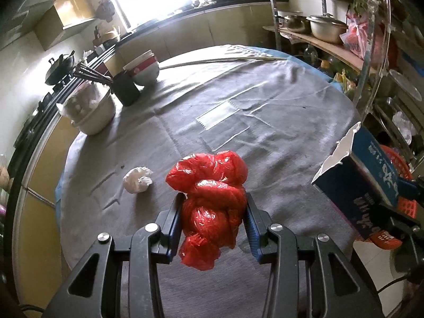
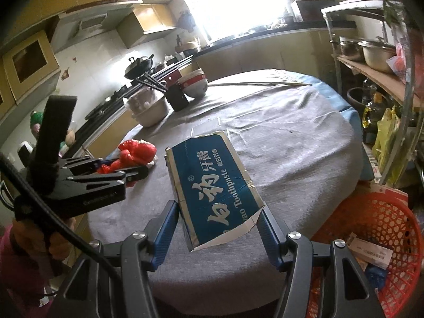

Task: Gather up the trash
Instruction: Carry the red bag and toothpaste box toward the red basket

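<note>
My left gripper (image 1: 214, 201) is shut on a crumpled red plastic bag (image 1: 212, 185), held above the grey-clothed round table (image 1: 278, 111). Seen from the right wrist, the same left gripper (image 2: 127, 171) and red bag (image 2: 135, 151) sit at the left. My right gripper (image 2: 220, 212) is shut on a blue toothpaste box (image 2: 212, 182), its torn end toward the camera; that box (image 1: 371, 172) also shows at the right of the left wrist view. A crumpled white tissue (image 1: 137, 179) lies on the cloth left of the bag. An orange mesh basket (image 2: 384, 238) holding some trash stands below the table's right edge.
A pot with white contents (image 1: 90, 108), a black cup of chopsticks (image 1: 124, 87) and stacked bowls (image 1: 143, 69) stand at the table's far left. A metal rack with pots (image 1: 326, 29) rises at the right. Clear wrappers (image 1: 220, 116) lie mid-table.
</note>
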`<action>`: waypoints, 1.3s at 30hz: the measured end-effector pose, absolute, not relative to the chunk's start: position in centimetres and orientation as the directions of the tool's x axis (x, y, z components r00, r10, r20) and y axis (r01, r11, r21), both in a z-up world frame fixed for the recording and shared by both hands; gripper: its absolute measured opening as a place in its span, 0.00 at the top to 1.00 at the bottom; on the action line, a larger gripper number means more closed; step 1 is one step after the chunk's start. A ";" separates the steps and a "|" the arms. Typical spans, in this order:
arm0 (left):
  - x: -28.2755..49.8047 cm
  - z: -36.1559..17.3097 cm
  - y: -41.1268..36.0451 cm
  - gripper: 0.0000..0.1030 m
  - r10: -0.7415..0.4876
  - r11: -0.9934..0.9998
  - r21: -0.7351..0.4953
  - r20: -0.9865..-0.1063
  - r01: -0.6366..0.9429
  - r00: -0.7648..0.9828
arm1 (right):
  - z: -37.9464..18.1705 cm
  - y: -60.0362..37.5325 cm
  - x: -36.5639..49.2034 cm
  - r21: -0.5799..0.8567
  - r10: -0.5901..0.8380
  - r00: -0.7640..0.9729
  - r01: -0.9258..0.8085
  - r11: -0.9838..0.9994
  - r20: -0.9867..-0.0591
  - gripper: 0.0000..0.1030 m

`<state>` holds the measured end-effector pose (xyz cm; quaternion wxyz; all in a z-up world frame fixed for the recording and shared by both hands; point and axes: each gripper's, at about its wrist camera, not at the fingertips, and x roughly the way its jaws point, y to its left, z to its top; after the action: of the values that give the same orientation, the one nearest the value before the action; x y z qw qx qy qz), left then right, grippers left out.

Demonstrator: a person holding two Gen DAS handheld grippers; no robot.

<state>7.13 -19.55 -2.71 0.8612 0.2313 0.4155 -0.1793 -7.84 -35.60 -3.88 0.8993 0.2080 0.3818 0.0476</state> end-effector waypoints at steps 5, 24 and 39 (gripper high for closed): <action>6.6 -2.7 -20.3 0.57 -0.115 0.817 0.267 -0.794 0.511 0.598 | -4.0 -36.2 -8.3 0.413 0.235 0.704 0.091 0.906 -0.670 0.39; 5.2 -3.0 -21.9 0.57 -0.111 0.778 0.326 -0.770 0.538 0.628 | -3.7 -37.2 -10.0 0.403 0.195 0.712 0.134 0.905 -0.675 0.39; 3.5 -3.7 -23.6 0.57 -0.135 0.739 0.336 -0.776 0.584 0.617 | -4.5 -38.1 -11.7 0.409 0.171 0.700 0.186 0.894 -0.693 0.39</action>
<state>3.54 -23.56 -3.70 0.8500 0.2931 0.3833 -0.2115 -11.74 -38.12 -4.46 0.8927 0.2307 0.3870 -0.0044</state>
